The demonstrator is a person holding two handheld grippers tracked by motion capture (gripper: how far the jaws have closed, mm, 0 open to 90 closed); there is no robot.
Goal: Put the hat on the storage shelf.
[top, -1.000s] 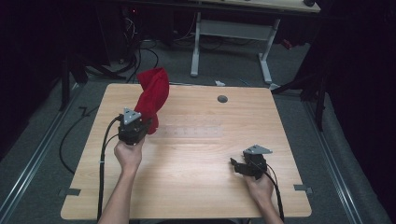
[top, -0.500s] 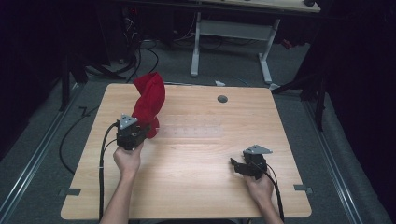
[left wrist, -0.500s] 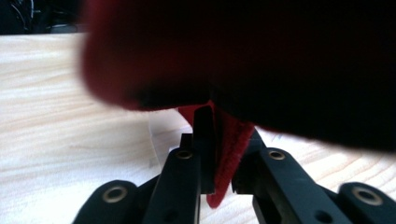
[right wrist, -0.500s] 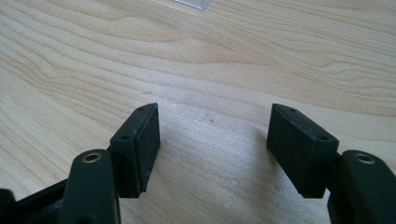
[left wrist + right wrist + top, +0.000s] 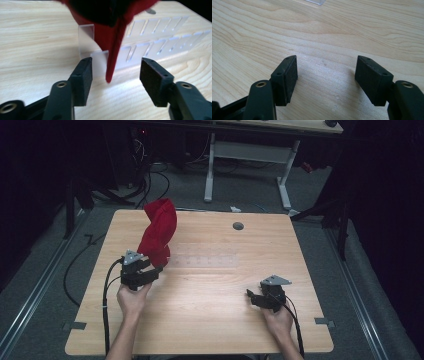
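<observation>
Red cloth (image 5: 159, 236) standing tall near the far left part of the wooden bench (image 5: 210, 320), draped over one end of a clear plastic rack (image 5: 205, 261) with rows of slots. Thin red edge (image 5: 113, 62) hanging down right between the two black pads, touching neither one. Left tongs (image 5: 152, 270) just in front of the cloth, held low over the bench by a hand (image 5: 132, 300). Jaws of the left tongs just opened up, now standing wide apart, gripping nothing, with the cloth edge loose in the gap. In the left gripper view, left tongs (image 5: 116, 72) pointing at the clear rack (image 5: 155, 40), cloth (image 5: 107, 15) bunched dark and red above.

Right tongs (image 5: 252, 296) well apart from the cloth, over on the right side of the bench, held by the other hand (image 5: 277, 322). In the right gripper view, right tongs (image 5: 327, 72) spread wide, empty, bare wood (image 5: 324, 37) between the pads.

Small dark round thing (image 5: 238, 226) sitting far back on the bench.
</observation>
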